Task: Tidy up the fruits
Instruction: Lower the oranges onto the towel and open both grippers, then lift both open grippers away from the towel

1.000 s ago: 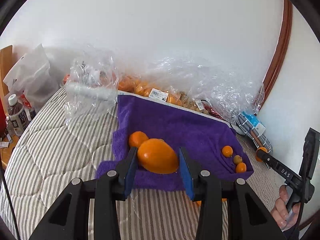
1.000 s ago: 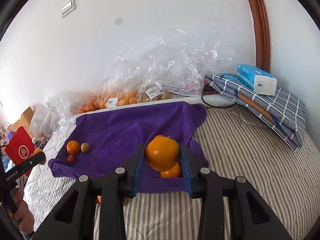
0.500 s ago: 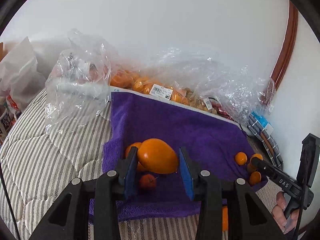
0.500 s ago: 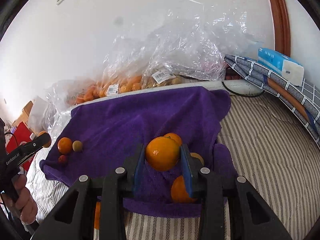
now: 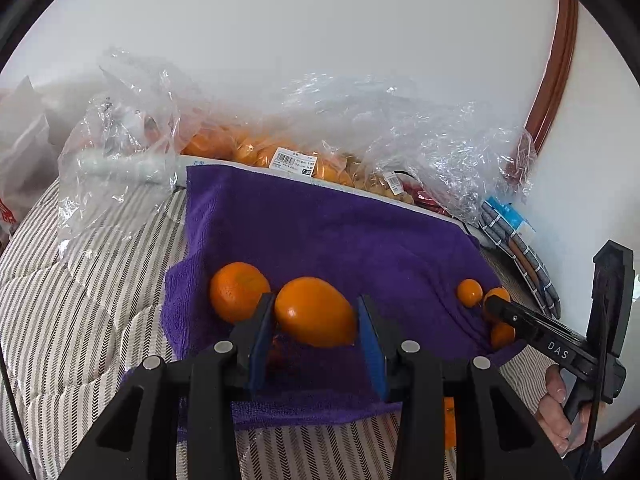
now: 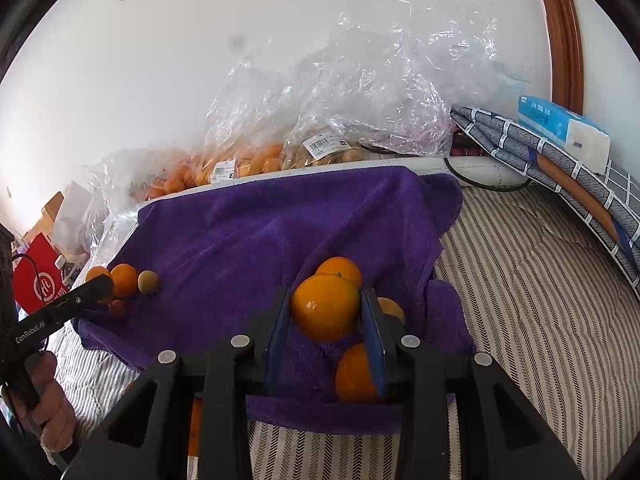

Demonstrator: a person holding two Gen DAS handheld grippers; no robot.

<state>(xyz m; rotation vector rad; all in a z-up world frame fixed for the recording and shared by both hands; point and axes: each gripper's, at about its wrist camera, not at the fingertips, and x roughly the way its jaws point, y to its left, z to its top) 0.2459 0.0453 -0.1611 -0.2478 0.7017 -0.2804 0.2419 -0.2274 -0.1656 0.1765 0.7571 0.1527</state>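
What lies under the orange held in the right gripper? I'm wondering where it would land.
Under the held orange is the purple towel, with another orange beside it. The towel hides the bed beneath it.

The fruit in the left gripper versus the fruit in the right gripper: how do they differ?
Shape: the fruit in the left gripper is egg-shaped and lies lengthwise across the jaws; the fruit in the right gripper is round.
Neighbours: the left one has a round orange beside it, the right one has three oranges close around it.
Shared: both are orange, glossy, clamped between blue pads over the purple towel.
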